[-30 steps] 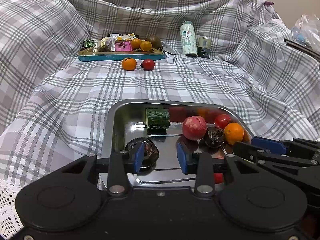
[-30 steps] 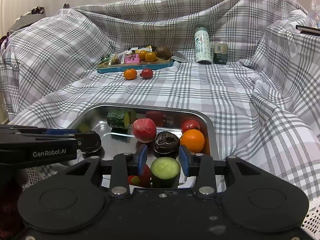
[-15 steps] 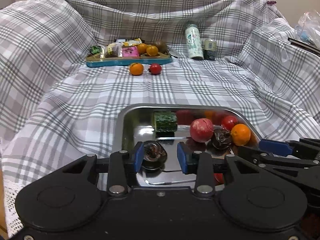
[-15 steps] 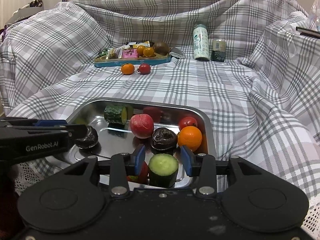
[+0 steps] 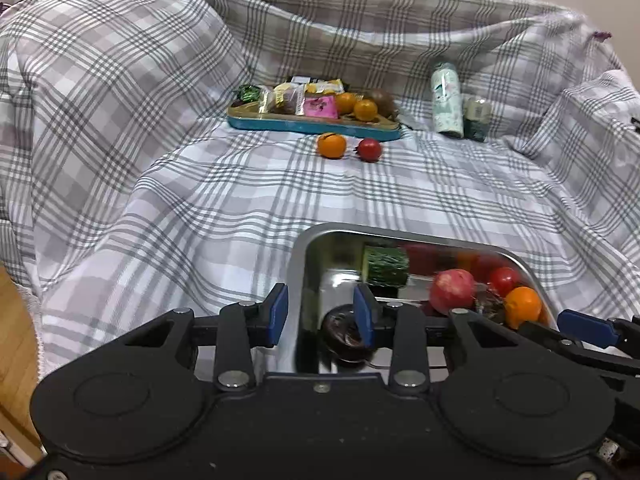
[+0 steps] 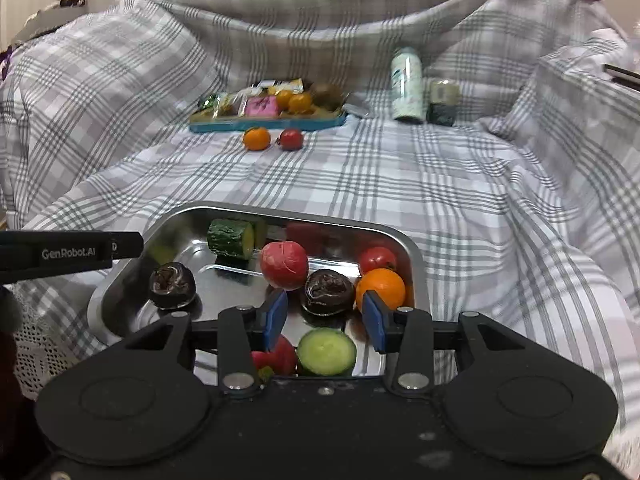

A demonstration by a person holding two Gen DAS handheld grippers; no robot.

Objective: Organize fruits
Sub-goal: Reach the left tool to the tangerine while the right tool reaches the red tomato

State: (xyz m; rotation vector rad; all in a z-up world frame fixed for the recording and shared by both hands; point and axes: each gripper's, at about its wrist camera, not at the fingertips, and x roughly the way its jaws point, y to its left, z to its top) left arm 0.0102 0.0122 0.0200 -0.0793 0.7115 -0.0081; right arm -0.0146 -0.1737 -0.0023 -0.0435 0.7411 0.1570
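Note:
A steel tray (image 6: 416, 264) lies on the plaid cloth in front of both grippers. It holds a cucumber chunk (image 6: 230, 239), a pink-red round fruit (image 6: 284, 265), a tomato (image 6: 377, 258), an orange (image 6: 380, 288), two dark wrinkled fruits (image 6: 328, 292) (image 6: 172, 285) and a cucumber slice (image 6: 326, 352). My right gripper (image 6: 325, 320) is open over the tray's near edge, above the slice, holding nothing. My left gripper (image 5: 320, 314) is open and empty, straddling the tray's left rim (image 5: 300, 248). One dark fruit (image 5: 344, 336) sits behind its right finger.
At the back, a teal tray (image 6: 268, 123) carries snack packets and small fruits. A loose orange (image 6: 257, 138) and tomato (image 6: 291, 139) lie in front of it. A bottle (image 6: 407, 84) and a can (image 6: 442, 104) stand to the right. Cloth rises on all sides.
My left gripper has shifted left and lifted, from over the tray's inside to across its left rim. The right gripper has drawn back slightly. Both stay open and empty.

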